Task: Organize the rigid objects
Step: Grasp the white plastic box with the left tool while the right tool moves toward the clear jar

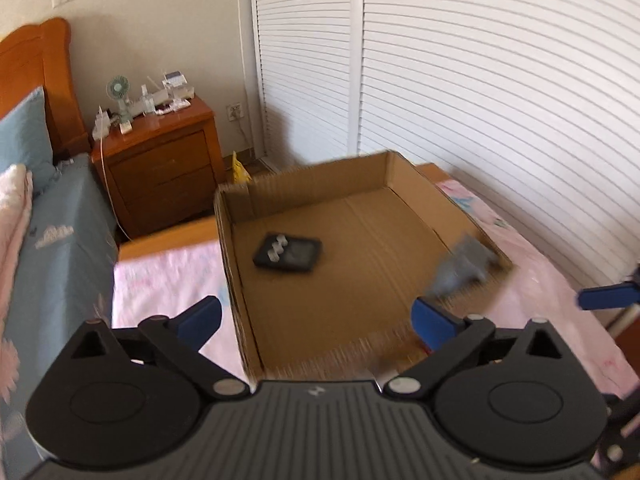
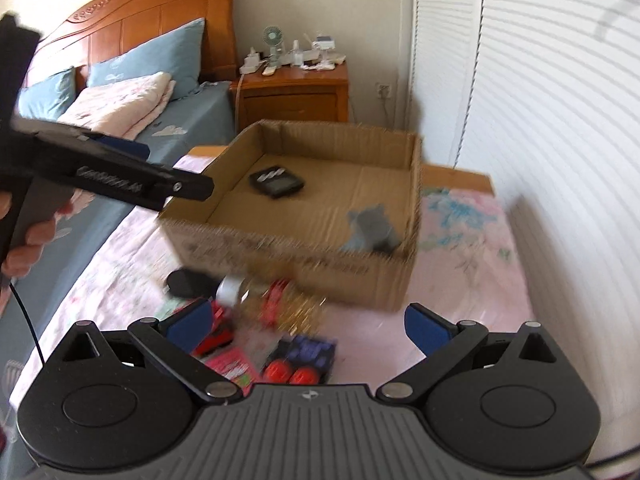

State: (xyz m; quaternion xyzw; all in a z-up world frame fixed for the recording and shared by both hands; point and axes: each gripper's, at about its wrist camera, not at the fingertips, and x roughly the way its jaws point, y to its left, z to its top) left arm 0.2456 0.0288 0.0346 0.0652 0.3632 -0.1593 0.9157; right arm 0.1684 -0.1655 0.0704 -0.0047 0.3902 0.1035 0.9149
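An open cardboard box (image 1: 236,280) sits on a pink flowered bedspread. On its floor lies a flat black device (image 1: 288,256) with small pale pieces on top. A blurred grey object (image 1: 460,268) is in the box's near right corner. My left gripper (image 1: 316,316) is open above the box's near edge, with nothing between its blue pads. In the right wrist view the same box (image 2: 296,248) holds the black device (image 2: 276,182) and the grey object (image 2: 370,228). My right gripper (image 2: 308,324) is open and empty above a pile of small items (image 2: 280,320) in front of the box.
The pile holds a black round thing (image 2: 188,282), a silver piece (image 2: 230,288), red toys and a pack with red balls (image 2: 300,364). A hand (image 2: 28,240) holds the left gripper at the left. A wooden nightstand (image 1: 160,164) and louvred doors (image 1: 480,80) stand behind.
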